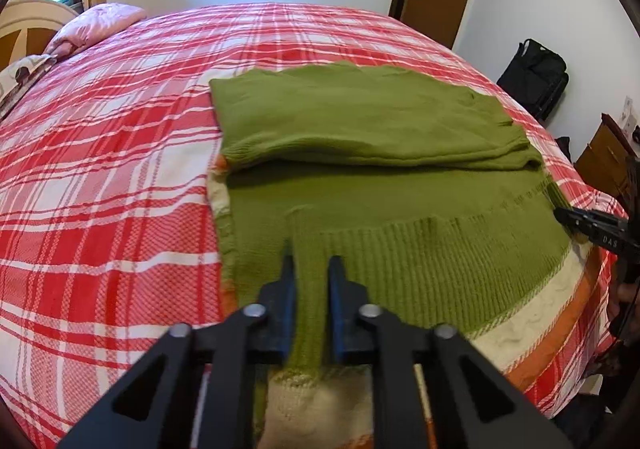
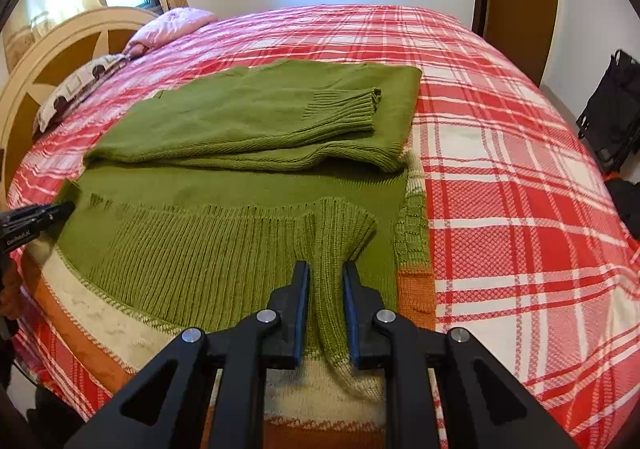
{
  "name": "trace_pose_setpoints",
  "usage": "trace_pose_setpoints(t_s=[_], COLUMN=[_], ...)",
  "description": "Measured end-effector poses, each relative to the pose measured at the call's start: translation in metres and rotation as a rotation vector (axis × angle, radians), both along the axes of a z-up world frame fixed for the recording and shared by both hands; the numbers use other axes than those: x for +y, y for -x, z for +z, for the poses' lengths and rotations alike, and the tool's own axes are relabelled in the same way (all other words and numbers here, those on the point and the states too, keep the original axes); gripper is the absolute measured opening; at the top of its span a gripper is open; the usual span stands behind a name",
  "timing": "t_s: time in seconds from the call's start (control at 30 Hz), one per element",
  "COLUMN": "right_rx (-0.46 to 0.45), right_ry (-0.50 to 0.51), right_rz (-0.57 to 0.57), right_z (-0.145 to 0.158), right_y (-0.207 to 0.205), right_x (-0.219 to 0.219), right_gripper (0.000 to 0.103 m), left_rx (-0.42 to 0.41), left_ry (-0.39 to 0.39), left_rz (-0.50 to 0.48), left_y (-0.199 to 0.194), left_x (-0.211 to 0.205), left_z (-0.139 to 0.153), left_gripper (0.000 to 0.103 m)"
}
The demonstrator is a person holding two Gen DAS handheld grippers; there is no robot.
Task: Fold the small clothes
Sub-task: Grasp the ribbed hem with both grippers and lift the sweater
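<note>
Green sweater (image 1: 360, 121) on plaid bed (image 1: 100, 169), hem pinched in left gripper (image 1: 310, 269) and right gripper (image 2: 326, 273).

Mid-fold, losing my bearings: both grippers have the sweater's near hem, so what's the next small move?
Probably lift both together and carry the hem away toward the folded sleeves. The left gripper and right gripper each pinch the green sweater at its ribbed hem; the sleeves already lie across it.

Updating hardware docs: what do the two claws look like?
Both match: the left claw and the right claw have black angular linkage arms with silver round pivot pins and blue pads on the black fingers. White lettering marks each body's side, too small to read reliably.
</note>
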State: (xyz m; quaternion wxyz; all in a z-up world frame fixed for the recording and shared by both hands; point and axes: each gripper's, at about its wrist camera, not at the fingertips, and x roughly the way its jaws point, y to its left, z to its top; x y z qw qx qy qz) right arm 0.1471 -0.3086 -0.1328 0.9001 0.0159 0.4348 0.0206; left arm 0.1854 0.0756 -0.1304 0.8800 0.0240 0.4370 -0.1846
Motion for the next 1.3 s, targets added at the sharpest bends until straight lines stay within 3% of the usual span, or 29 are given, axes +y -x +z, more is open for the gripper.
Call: trace_pose_setpoints(t_s=[0.17, 0.37, 0.73, 0.83, 1.0, 1.17, 1.23, 1.3], right_rx=[-0.102, -0.225, -0.339, -0.356, -0.346, -0.221, -0.145, -0.139], right_ry=[0.019, 0.037, 0.136, 0.175, 0.266, 0.298, 0.267, 0.229], right_rz=[0.023, 0.035, 0.011, -0.019, -0.088, -0.157, -0.194, -0.206], right_z=[0.034, 0.085, 0.133, 0.128, 0.092, 0.023, 0.010, 0.010], right_y=[0.018, 0.015, -0.071, -0.105, -0.162, -0.210, -0.221, -0.221], right_x=[0.012, 0.020, 0.019, 0.015, 0.009, -0.008, -0.020, -0.028], right_gripper=[0.010, 0.010, 0.010, 0.010, 0.010, 0.010, 0.010, 0.010], left_rx=[-0.035, -0.106, -0.213, -0.224, -0.214, -0.147, -0.108, -0.051], left_ry=[-0.036, 0.018, 0.051, 0.054, 0.059, -0.012, -0.064, -0.103], left_rz=[0.013, 0.037, 0.158, 0.197, 0.256, 0.325, 0.341, 0.355], left_y=[0.011, 0.011, -0.063, -0.096, -0.148, -0.196, -0.207, -0.214], left_x=[-0.003, 0.005, 0.000, -0.007, -0.015, -0.024, -0.030, -0.032], left_z=[0.010, 0.047, 0.097, 0.102, 0.087, 0.037, 0.013, -0.008], left_gripper=[0.009, 0.009, 0.009, 0.009, 0.009, 0.009, 0.009, 0.015])
